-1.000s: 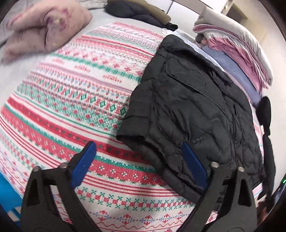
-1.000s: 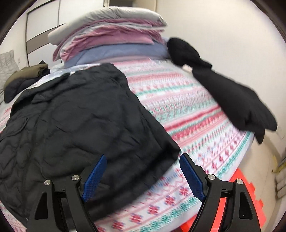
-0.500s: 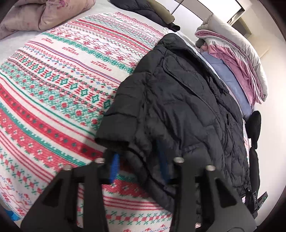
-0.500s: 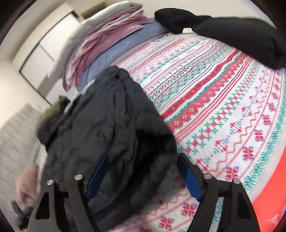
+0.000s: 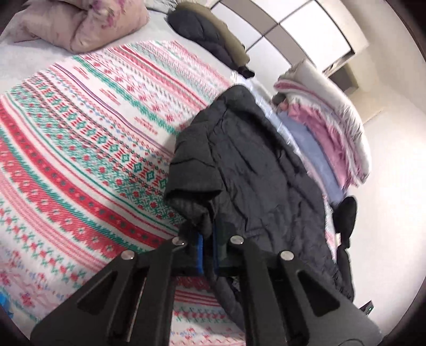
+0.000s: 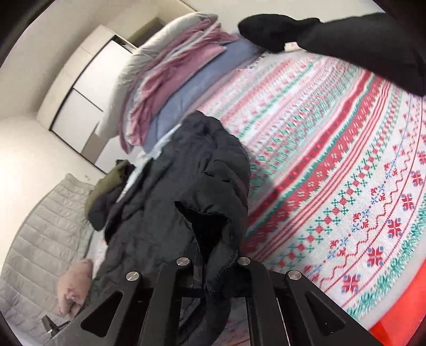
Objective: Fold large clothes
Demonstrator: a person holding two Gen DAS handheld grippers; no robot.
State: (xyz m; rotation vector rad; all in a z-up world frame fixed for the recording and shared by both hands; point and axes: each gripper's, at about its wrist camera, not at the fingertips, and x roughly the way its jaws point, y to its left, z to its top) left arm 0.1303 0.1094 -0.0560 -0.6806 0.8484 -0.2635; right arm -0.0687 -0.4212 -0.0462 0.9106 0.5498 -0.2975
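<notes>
left gripper [image 5: 207,248]: clenched on the near hem corner of the black puffer jacket [image 5: 247,170]; a second ago the jaws were wide open over it, half a second ago just closing.
right gripper [image 6: 213,268]: pinching the other hem corner of the jacket [image 6: 186,186]; open in both earlier shots. Pads are buried in fabric, so contact is probably firm, can't fully confirm.
jacket position: lying lengthwise on the patterned blanket [image 5: 80,159], collar end toward the stacked bedding [image 5: 327,127]; both near corners now bunched and lifted off the blanket.
meaning for task: both grasps made, so I'd judge the hem-to-collar fold is ready to start; nothing folded over yet.
left view only: full length of the jacket's left edge, pink pillow [image 5: 87,24] and dark coat [image 5: 213,37] at the far side.
right view only: black garment [image 6: 359,45] beyond the jacket, blanket edge dropping to an orange floor mat [image 6: 399,314], grey quilted cover [image 6: 40,231].
</notes>
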